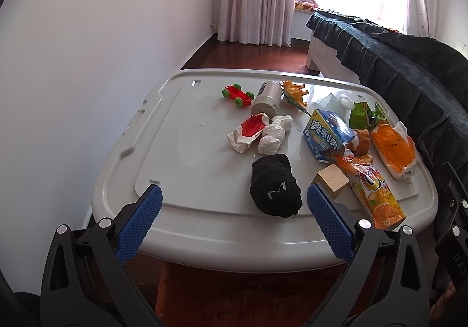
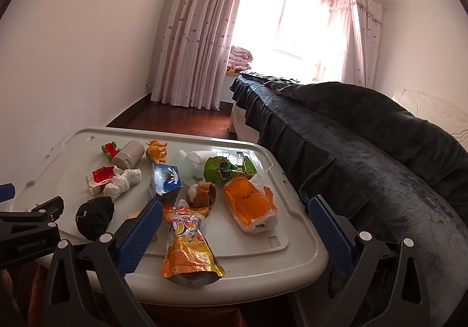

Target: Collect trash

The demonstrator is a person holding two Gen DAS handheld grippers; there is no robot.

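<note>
Bedroom floor, dark bed on the right, and a white plastic lid (image 1: pixel 122 169) serving as the table. Left tongs (image 1: pixel 234 198) hover at its near edge, spread wide and empty, with a black sock (image 1: pixel 275 189) lying between the fingers just ahead. Beyond that sit a red-and-white wrapper (image 1: pixel 248 132) touching a crumpled tissue (image 1: pixel 275 133), then a blue carton (image 1: pixel 327 133). Right tongs (image 2: pixel 235 214) are spread wide too, holding nothing; an orange juice pouch (image 2: pixel 187 245) lies between their fingers, and an orange packet (image 2: pixel 248 207) and a green bag (image 2: pixel 225 170) rest farther ahead.
</note>
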